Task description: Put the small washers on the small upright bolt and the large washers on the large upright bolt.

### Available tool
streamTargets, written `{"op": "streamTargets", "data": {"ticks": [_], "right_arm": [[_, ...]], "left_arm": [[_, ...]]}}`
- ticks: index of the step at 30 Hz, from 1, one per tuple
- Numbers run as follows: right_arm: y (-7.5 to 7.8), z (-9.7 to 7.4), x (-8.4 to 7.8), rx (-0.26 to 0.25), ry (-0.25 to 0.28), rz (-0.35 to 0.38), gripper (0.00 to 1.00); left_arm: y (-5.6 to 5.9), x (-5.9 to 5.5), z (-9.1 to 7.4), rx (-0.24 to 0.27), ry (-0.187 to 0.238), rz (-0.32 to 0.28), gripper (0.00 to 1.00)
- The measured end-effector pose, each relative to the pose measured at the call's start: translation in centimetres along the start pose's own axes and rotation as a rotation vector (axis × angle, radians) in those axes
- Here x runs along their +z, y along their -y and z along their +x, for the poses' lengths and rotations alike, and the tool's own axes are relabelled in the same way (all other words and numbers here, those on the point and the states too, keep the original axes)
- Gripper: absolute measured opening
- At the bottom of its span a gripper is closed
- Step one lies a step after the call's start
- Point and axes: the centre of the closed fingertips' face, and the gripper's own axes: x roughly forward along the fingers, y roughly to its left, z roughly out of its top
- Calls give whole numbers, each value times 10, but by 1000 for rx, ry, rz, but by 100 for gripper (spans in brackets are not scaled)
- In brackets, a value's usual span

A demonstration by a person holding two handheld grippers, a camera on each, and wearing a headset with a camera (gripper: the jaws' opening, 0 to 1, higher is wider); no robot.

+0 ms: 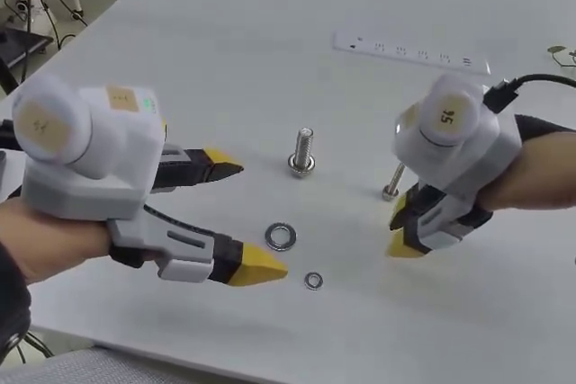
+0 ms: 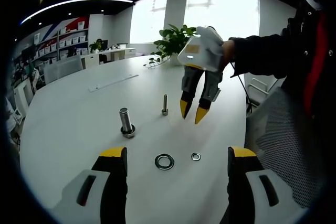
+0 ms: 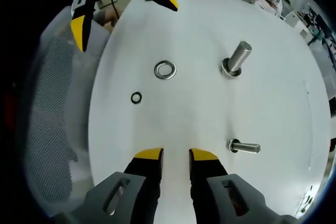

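Left gripper (image 1: 250, 218) spread wide; large silver steel washer (image 2: 164, 161) and small silver washer (image 2: 196, 156) lie just ahead between its fingers. Right gripper (image 3: 176, 153) narrowly parted, empty.

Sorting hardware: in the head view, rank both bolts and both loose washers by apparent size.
Largest: large bolt.
Then small bolt and large washer, too close to rank.
Smallest: small washer.

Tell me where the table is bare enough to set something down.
Free: the broad patch between the large bolt and the power strip, and the far left of the table. Crowded: the near middle, with the large washer, small washer, small bolt, left gripper and right gripper.
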Motion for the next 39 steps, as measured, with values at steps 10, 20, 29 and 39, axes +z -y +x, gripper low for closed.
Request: {"op": "streamTargets", "data": {"ticks": [10,20,29,39], "right_arm": [[-17,5,21,26,-1,-66,21],[-32,13,42,54,15,-112,21],[-47,24,54,82,9,-157,21],[-54,36,59,93,-4,-193,20]], "left_arm": [[0,0,-2,4,3,1,78],[2,0,-4,4,5,4,78],[3,0,-6,5,8,6,78],[2,2,-7,10,17,4,78]]}}
